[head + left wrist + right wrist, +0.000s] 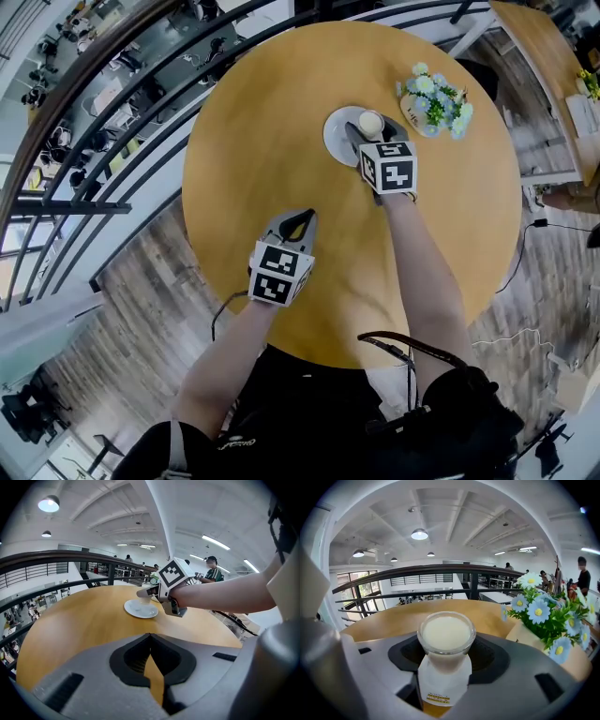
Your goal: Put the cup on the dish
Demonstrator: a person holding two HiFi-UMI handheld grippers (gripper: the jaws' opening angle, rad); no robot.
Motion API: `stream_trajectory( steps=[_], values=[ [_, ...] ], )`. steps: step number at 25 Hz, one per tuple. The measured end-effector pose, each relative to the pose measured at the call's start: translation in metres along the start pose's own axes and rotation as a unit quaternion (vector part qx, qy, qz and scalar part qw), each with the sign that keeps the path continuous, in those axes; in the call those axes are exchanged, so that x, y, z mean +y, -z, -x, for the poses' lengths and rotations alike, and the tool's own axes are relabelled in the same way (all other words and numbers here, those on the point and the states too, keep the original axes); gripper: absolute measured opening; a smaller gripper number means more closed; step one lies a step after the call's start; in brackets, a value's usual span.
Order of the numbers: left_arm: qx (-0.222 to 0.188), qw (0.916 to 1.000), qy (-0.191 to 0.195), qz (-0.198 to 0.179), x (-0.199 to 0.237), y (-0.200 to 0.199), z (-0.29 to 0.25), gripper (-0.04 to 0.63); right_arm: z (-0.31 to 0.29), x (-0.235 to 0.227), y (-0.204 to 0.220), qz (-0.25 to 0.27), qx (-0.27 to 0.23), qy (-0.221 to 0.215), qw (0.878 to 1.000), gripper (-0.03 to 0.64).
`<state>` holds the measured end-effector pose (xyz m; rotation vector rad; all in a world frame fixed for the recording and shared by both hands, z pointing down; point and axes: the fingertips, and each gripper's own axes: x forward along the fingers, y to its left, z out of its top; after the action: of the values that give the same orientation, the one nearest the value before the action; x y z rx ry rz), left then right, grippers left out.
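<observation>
While clamping brimful cup [446, 637] over dish [336, 127] in right fingers [520, 667] | left fingers [93, 677] clenched, empty | could slop if tilted at release.

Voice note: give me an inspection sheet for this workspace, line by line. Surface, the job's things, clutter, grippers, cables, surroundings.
Surface: round wooden table, light top.
Job's things: cup with a pale filling, held over the white dish; whether its base touches the dish cannot be told.
Clutter: pot of blue and white flowers beside the dish.
Grippers: right gripper shut on the cup; left gripper shut with nothing in it, at the table's near side.
Cables: black cable on the floor right of the table.
Surroundings: curved railing past the table, wood-pattern floor, second table.
</observation>
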<state>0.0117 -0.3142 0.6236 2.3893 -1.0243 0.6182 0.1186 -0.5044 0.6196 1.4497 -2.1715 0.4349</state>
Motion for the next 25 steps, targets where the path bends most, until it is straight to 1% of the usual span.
stream_trajectory(
  steps=[5, 13, 25],
  values=[
    [-0.005, 1.0, 0.003, 0.007, 0.001, -0.001, 0.002, 0.0, -0.007, 0.004, 0.007, -0.01, 0.013, -0.008, 1.0, 0.258],
    [-0.003, 0.9999, -0.001, 0.01, 0.004, -0.001, 0.002, 0.0, -0.016, 0.002, 0.013, -0.013, 0.024, -0.007, 1.0, 0.258],
    [0.002, 1.0, 0.004, 0.006, 0.004, -0.002, -0.002, 0.0, -0.021, 0.0, 0.024, -0.013, 0.033, -0.004, 0.999, 0.258]
  ],
)
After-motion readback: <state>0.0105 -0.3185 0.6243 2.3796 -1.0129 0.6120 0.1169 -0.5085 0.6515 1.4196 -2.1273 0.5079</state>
